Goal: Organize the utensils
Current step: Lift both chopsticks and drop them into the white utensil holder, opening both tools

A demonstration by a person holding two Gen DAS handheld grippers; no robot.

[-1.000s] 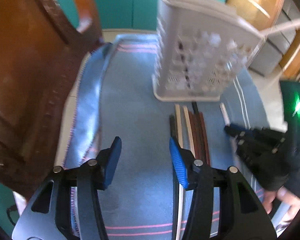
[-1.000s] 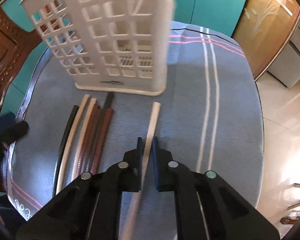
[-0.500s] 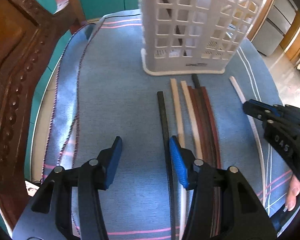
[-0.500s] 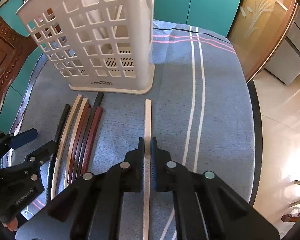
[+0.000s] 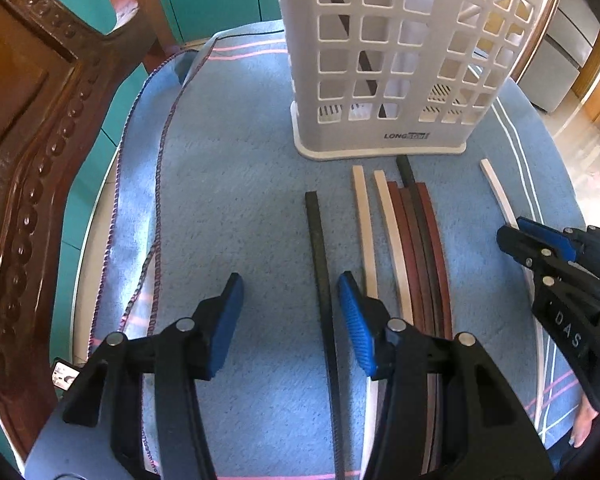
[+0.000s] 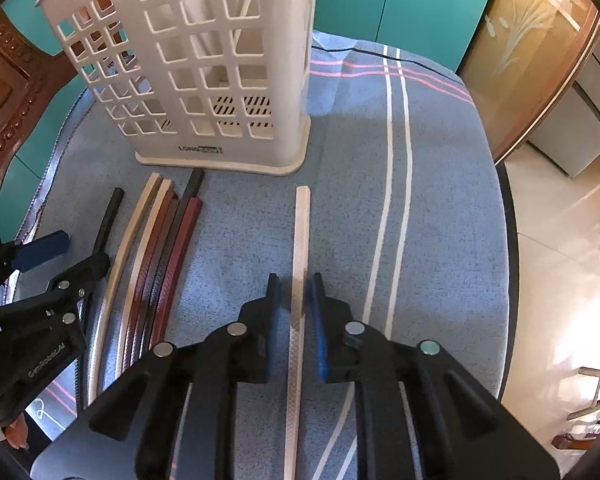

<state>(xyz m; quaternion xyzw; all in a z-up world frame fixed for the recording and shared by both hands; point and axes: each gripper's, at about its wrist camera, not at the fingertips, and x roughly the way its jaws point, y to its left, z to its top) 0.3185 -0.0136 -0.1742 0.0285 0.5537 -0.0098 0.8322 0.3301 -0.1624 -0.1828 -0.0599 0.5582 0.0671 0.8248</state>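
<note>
A white lattice utensil basket [image 5: 384, 60] [image 6: 204, 68] stands upright on the blue cloth. In front of it lie several long chopstick-like sticks: a black one [image 5: 320, 252], cream and dark red-brown ones bunched together [image 5: 404, 248] [image 6: 156, 248], and a single cream stick [image 6: 300, 264] [image 5: 498, 194] apart to the right. My left gripper [image 5: 288, 312] is open, low over the cloth, with the black stick between its fingers. My right gripper [image 6: 294, 304] straddles the single cream stick with a narrow gap on each side. A dark stick leans inside the basket [image 5: 360, 56].
A carved wooden chair back [image 5: 40, 128] stands close on the left. The round table's edge [image 6: 508, 216] drops off to the right onto a tiled floor. Teal cabinet doors [image 6: 400, 4] are behind the table.
The right jaws have opened slightly off the cream stick, which now lies on the cloth. The left gripper has swung right and closer, bringing the black stick between its fingers.
</note>
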